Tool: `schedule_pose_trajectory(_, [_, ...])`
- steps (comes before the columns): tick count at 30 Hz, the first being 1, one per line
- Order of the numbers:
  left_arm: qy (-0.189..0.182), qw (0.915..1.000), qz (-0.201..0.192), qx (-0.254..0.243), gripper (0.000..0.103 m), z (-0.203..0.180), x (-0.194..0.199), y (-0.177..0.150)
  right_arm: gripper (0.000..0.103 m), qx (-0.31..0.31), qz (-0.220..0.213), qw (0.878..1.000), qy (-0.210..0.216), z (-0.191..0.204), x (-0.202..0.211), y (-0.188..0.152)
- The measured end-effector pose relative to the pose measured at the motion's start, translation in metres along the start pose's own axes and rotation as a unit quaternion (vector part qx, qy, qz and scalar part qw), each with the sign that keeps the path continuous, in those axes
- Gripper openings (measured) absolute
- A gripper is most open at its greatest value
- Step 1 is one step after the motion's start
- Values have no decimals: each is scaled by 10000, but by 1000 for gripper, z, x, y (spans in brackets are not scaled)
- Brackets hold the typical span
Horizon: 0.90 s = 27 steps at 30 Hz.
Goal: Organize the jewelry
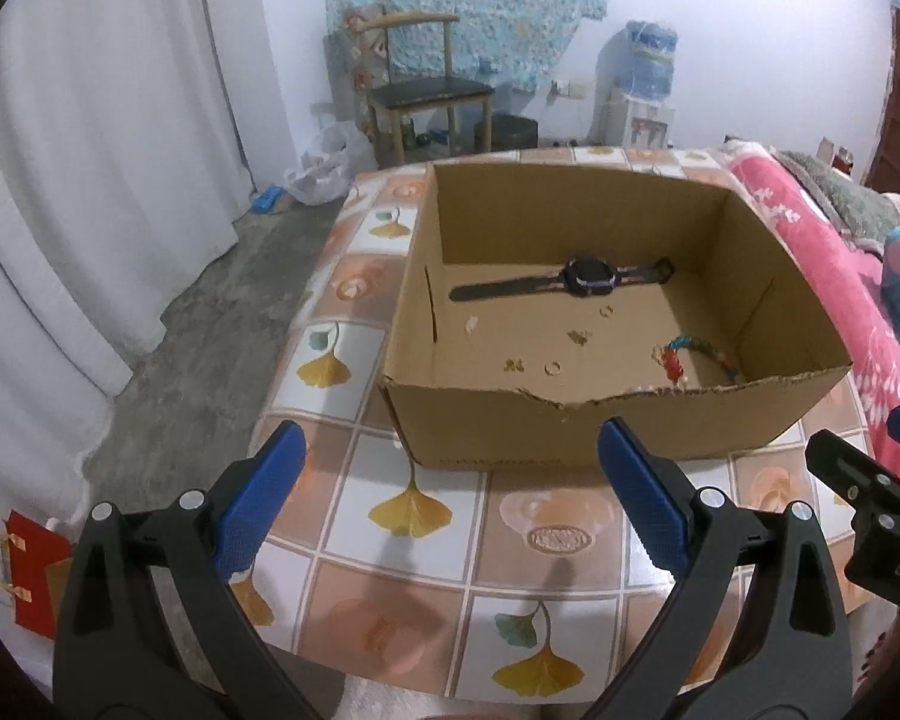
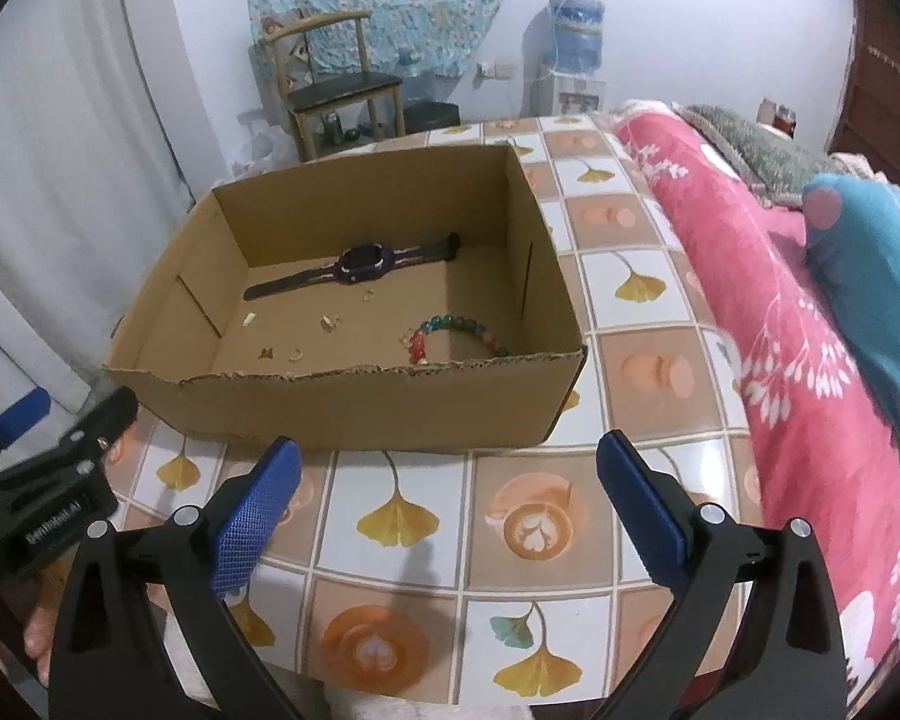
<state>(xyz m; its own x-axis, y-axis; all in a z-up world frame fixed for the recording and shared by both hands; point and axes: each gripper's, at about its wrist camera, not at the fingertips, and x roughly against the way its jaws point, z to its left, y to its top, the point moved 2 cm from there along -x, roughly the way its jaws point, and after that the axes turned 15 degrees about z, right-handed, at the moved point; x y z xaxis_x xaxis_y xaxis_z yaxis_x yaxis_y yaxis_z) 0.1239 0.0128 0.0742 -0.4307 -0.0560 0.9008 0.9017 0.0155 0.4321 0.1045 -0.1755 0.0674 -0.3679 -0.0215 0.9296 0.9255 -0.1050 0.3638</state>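
Tiled tabletop (image 2: 402, 516) with ginkgo-leaf and coffee-cup prints, pink blanket (image 2: 768, 324) along the right edge, chair and water dispenser against the far wall. Low cardboard box (image 2: 354, 402) standing near the middle of that table, near wall torn ragged. Inside: dark watch (image 2: 360, 264) laid flat toward the back, beaded bracelet (image 2: 456, 330) toward the front right, half hidden behind the torn wall, and several tiny rings and earrings (image 2: 330, 321) scattered loose on the floor between them, too small to tell apart.

Left gripper (image 1: 450, 492) spread wide, nothing between the blue pads, held just short of the box front. Right gripper (image 2: 450, 492) likewise spread and empty, also outside the box.

Likely trouble: wide pads sliding over the tiny pieces or flicking them into a corner; a finger catching the ragged front edge on the way in and shoving the light box; the bracelet snagging on that edge when lifted; the pads dragging neighbouring bits along.
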Motion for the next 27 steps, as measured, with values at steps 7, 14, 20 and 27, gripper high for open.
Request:
schedule_pose_trajectory(7, [-102,9996,213,121,95,1,-10,-2,96,15,98,10000,0,4,-5,2])
schedule_pose_trajectory(14, [-72,9997,229,108,95,3,-11,-1,96,81,130,9999,-10,9,-7,3])
schedule_pose_trajectory(20, [-45,9996,267,124,95,5,-12,-2,96,144,148,9998,-27,10,-9,4])
schedule_pose_trajectory(27, [-23,9995,277,122,95,4,-13,-3,96,125,114,9999,-8,8,-8,5])
